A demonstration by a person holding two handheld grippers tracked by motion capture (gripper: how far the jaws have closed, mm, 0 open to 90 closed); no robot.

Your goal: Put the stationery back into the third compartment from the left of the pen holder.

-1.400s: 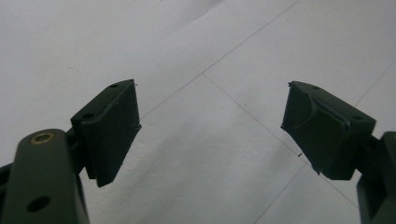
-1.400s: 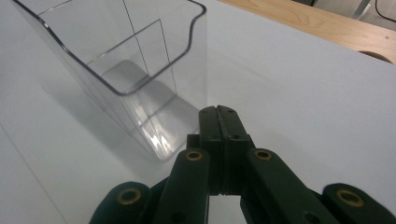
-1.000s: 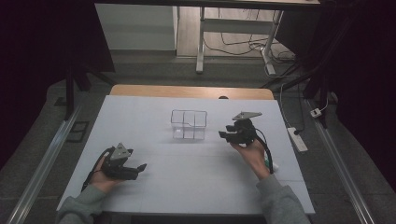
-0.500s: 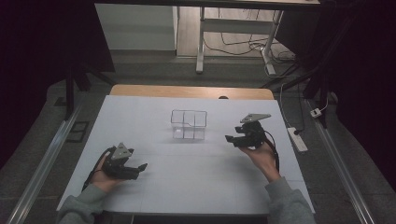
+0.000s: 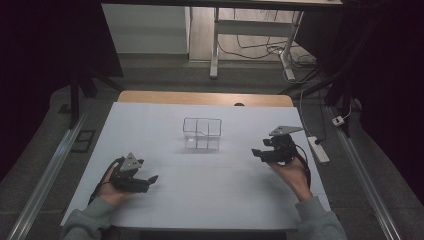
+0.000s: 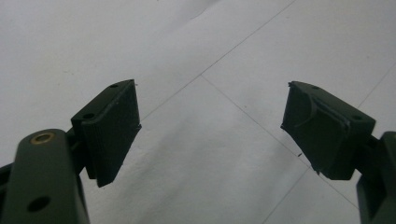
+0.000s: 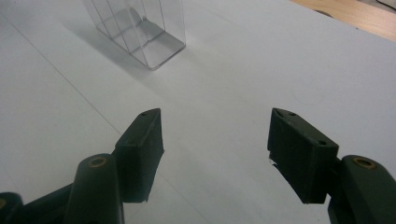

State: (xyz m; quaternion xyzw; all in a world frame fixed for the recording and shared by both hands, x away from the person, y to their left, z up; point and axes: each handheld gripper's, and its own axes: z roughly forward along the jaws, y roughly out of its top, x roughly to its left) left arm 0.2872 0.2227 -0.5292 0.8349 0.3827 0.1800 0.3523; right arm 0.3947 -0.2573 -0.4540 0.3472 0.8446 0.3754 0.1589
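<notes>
The right gripper (image 5: pixel 259 153) has pulled back from the clear divided box (image 5: pixel 202 133) toward the table's right side, its jaws just opening wide with nothing between them; likely a release just completed. The box sits mid-table on the white sheet (image 5: pixel 210 192), compartments apparently empty. The left gripper (image 5: pixel 150 179) rests near-left, jaws spread, holding nothing.

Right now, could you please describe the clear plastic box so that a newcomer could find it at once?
Start at the white-covered table with a bare wooden strip along its far edge. Near the middle stands the clear plastic box, open-topped and split by thin walls into compartments. It is the one see-through thing there, standing apart from the black left gripper and right gripper.
</notes>
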